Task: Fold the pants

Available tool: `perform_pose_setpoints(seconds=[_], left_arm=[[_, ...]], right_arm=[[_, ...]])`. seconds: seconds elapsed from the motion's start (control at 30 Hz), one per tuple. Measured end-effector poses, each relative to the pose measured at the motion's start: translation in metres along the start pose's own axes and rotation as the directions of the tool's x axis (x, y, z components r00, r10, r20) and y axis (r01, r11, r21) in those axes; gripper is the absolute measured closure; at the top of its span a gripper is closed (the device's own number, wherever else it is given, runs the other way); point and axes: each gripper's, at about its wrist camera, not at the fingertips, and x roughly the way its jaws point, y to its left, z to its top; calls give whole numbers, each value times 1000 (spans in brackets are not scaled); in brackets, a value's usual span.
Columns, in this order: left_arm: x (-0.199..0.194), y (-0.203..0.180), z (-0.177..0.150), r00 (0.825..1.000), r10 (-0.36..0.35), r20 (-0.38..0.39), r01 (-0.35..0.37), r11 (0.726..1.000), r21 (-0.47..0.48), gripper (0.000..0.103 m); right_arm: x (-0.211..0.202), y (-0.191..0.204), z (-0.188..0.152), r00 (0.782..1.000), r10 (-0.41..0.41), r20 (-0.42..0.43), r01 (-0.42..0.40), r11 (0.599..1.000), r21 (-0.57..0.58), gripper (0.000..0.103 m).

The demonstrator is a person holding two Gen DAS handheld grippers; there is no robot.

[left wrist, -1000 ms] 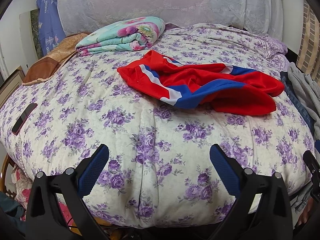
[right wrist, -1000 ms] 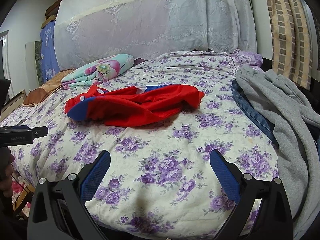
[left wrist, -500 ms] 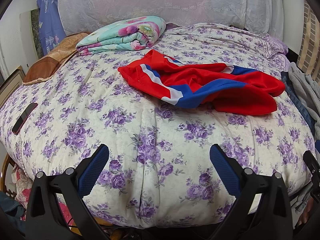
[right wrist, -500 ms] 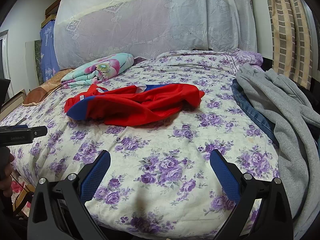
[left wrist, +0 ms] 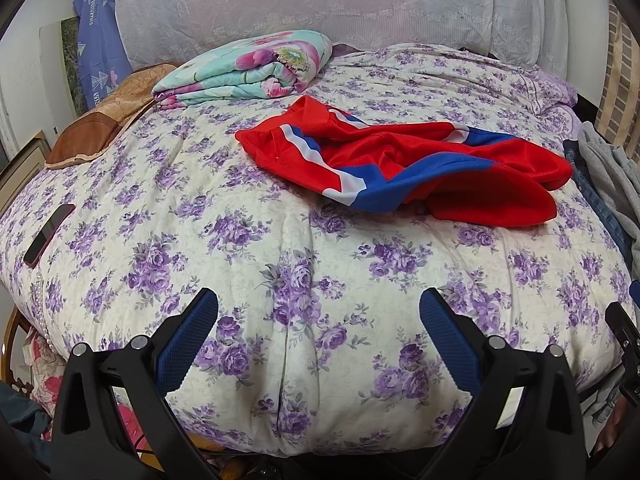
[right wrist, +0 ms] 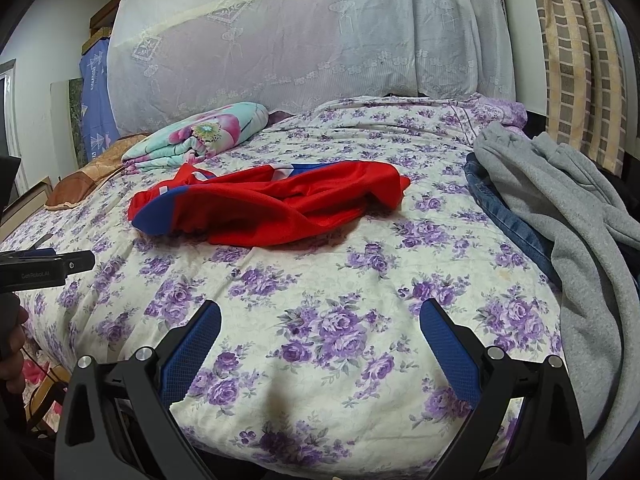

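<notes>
Item: red athletic pants with blue and white side stripes [left wrist: 404, 168], lying crumpled and unfolded on the bed quilt of cream cloth printed with purple flowers [left wrist: 248, 264]; seen at centre and right of centre in the left wrist view, left of centre in the right wrist view [right wrist: 272, 208]; legs bunched over one another, no fold made, so the task was judged at its start.

Left tongs [left wrist: 319, 336]: blue-padded fingers spread wide at the bottom of the frame, pinching nothing, held over the near edge of the bed, well apart from the pants; judged a ready pose for a reach.

Right tongs [right wrist: 320, 338]: fingers likewise spread, empty, low in the frame over the quilt, well apart from the pants.

Other contents: folded floral blanket in teal and pink [left wrist: 248, 66], upper left of the frame, beyond the pants and apart from them; brown cushion [left wrist: 100, 132] at left edge; dark slim phone [left wrist: 48, 234] lying flat on the quilt, far left; grey fleece garment [right wrist: 576, 216] heaped over blue denim jeans [right wrist: 508, 212] along the right side of the right wrist view, likely set aside there to wait their turn; white lace cover [right wrist: 304, 36] draped over the upright surface at the head of the bed, top of the frame.

Note: pants would need spreading flat before any fold; the thin slick cloth was judged likely to slide.
</notes>
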Motion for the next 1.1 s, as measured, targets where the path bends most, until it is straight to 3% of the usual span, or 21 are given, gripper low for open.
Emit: perform_pose_setpoints(seconds=[0.9,1.0,1.1], left_arm=[[3,4,-1,1000,6,-1,-6,1000,10,5],[0,14,21,1000,-11,3,10,999,40,5],[1,30,66,999,15,41,-17,999,49,5]], right_arm=[[3,-1,-2,1000,-2,-12,2,1000,-4,3],[5,-11,7,1000,1,-23,-1,1000,-25,3],[8,-34,29,1000,-15,-10,15,1000,-17,3]])
